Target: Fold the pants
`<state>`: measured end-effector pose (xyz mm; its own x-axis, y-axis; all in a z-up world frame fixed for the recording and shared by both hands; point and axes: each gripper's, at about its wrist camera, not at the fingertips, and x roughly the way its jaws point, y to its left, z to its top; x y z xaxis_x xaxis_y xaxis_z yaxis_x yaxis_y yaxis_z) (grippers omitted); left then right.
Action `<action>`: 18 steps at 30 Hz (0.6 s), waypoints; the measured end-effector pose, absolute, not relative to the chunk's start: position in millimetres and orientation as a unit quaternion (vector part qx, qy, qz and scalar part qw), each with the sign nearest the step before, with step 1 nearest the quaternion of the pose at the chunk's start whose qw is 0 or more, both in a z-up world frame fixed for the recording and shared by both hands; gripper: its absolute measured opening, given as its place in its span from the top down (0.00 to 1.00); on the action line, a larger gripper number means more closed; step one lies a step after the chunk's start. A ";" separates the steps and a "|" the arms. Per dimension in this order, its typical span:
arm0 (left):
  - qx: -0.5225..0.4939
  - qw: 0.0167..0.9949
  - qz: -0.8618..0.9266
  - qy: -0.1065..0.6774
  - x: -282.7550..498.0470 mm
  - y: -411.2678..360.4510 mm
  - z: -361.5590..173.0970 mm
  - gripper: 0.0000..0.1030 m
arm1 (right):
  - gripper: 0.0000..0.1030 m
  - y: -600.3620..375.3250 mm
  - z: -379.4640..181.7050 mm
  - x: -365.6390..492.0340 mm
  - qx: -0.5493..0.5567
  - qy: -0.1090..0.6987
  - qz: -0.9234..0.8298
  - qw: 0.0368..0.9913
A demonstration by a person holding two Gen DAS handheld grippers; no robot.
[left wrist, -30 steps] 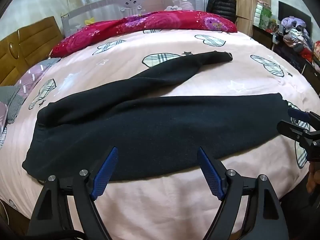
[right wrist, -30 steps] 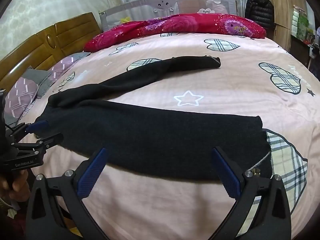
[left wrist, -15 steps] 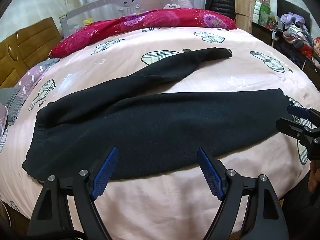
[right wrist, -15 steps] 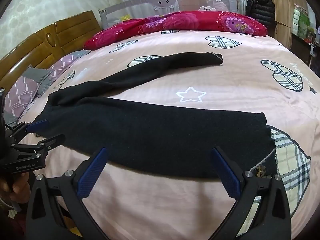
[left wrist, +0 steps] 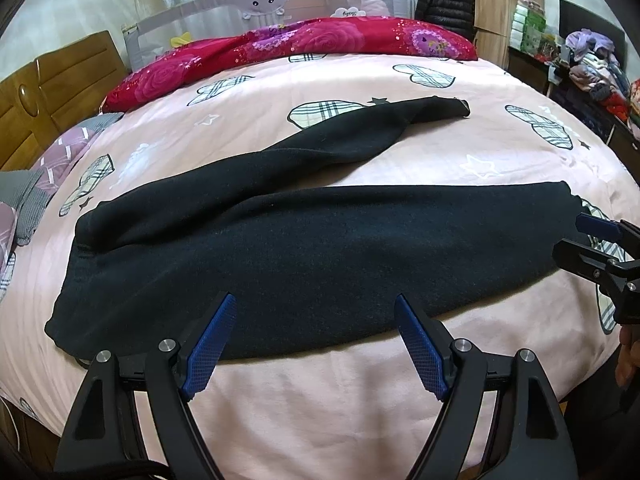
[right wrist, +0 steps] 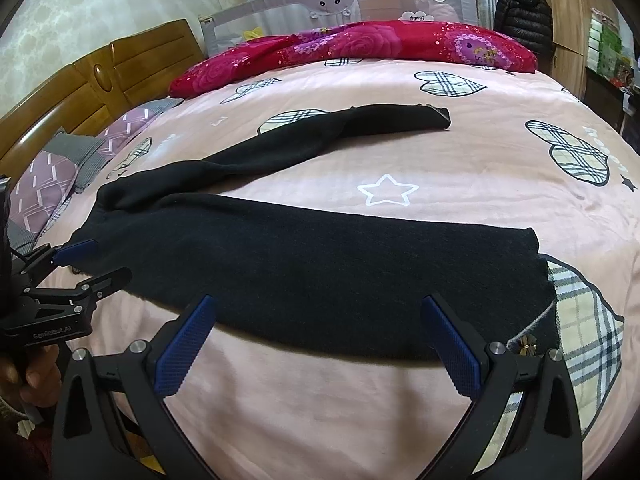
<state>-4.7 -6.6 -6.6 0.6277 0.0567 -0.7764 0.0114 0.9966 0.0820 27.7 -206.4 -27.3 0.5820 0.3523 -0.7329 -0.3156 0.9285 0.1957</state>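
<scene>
I was looking over a bedroom, at a bed [left wrist: 360, 392] under a pink cover with a red quilt [left wrist: 304, 46] along its far edge and a wooden headboard [right wrist: 100, 80] at its left end. The black pants [left wrist: 320, 256] lay flat along the bed's near edge, waist toward the headboard, one leg angled off toward the far side. My left hand-held gripper [left wrist: 312, 340] hung wide apart over the near edge of the pants by the waist end, gripping nothing. My right hand-held gripper [right wrist: 316, 340] was just as wide, empty, near the cuff end.
</scene>
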 end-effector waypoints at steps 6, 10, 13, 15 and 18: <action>0.035 0.901 0.014 0.432 -3.2 -5.5 -7.3 0.21 | 0.01 -204.1 -27.4 28.1 0.022 0.418 0.191 0.888; 0.035 0.901 0.013 0.432 -2.6 -5.7 -7.2 0.21 | 0.01 -203.3 -27.2 28.2 0.022 0.418 0.192 0.888; 0.034 0.901 0.012 0.431 -2.5 -5.4 -7.3 0.21 | 0.01 -202.2 -27.1 27.4 0.023 0.418 0.192 0.888; 0.033 0.902 0.012 0.431 -2.6 -5.2 -7.2 0.21 | 0.01 -201.9 -27.3 28.4 0.023 0.418 0.193 0.888; 0.031 0.902 0.012 0.430 -2.6 -4.4 -6.9 0.21 | 0.01 -201.2 -26.9 28.1 0.022 0.417 0.193 0.888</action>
<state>-2.6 -4.4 -6.9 0.6301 0.0477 -0.7751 0.0053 0.9978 0.0657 28.1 -201.2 -26.9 0.5767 0.3619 -0.7325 -0.3245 0.9242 0.2011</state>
